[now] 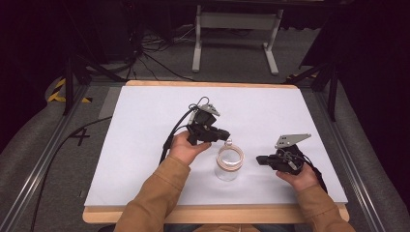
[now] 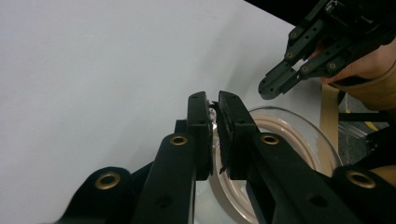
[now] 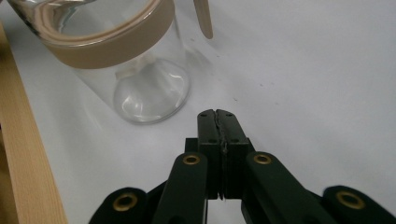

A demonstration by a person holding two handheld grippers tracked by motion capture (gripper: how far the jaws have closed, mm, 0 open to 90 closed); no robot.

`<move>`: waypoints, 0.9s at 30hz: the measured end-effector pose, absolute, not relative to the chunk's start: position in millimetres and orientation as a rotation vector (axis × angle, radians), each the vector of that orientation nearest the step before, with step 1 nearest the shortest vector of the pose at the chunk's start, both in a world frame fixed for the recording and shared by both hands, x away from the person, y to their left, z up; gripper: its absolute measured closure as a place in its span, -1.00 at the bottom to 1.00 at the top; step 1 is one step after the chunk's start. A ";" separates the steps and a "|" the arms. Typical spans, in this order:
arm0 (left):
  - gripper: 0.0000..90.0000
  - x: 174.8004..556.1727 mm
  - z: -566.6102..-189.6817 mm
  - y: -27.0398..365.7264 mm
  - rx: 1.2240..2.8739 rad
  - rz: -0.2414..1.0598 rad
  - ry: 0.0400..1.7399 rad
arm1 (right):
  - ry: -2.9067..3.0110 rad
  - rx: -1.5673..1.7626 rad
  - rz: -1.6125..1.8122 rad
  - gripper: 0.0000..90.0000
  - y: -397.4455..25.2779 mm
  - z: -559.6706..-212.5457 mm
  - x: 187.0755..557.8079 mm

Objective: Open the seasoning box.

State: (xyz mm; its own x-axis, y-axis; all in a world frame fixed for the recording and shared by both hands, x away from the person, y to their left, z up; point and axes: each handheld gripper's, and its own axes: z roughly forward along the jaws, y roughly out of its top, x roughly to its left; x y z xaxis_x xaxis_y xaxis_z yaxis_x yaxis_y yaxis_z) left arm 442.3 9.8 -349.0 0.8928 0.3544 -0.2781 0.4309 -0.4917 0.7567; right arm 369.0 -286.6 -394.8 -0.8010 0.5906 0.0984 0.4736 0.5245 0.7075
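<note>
A clear glass jar (image 1: 228, 166) with a tan band around its rim (image 3: 112, 39) stands upright on the white sheet, near the front. Just beyond and above it, my left gripper (image 1: 225, 134) is shut on a small clear lid (image 1: 228, 143), which is pinched edge-on between the jaws (image 2: 213, 100); its tan edge (image 3: 203, 18) hangs behind the jar. The jar's mouth (image 2: 285, 135) lies right past these jaws. My right gripper (image 1: 259, 159) is to the right of the jar, pointing at it with a small gap, and is shut on nothing (image 3: 217, 114). It also appears further off (image 2: 271, 88).
The white sheet (image 1: 145, 140) covers a wooden table whose front edge (image 3: 23, 154) runs close to the jar. A cable (image 1: 171, 135) trails left from the left gripper. Metal rails flank the table, and a white frame (image 1: 237, 29) stands behind it.
</note>
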 end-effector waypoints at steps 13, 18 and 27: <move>0.90 446.8 -355.3 4.1 2.146 -0.099 0.586 | 2.615 0.911 1.133 0.99 -285.9 -397.6 367.1; 0.95 446.8 -355.2 3.8 2.140 -0.097 0.583 | 2.621 0.904 1.133 0.99 -283.9 -397.8 366.8; 0.99 446.9 -355.5 4.1 2.136 -0.104 0.585 | 2.641 0.836 1.158 0.99 -272.0 -391.7 360.8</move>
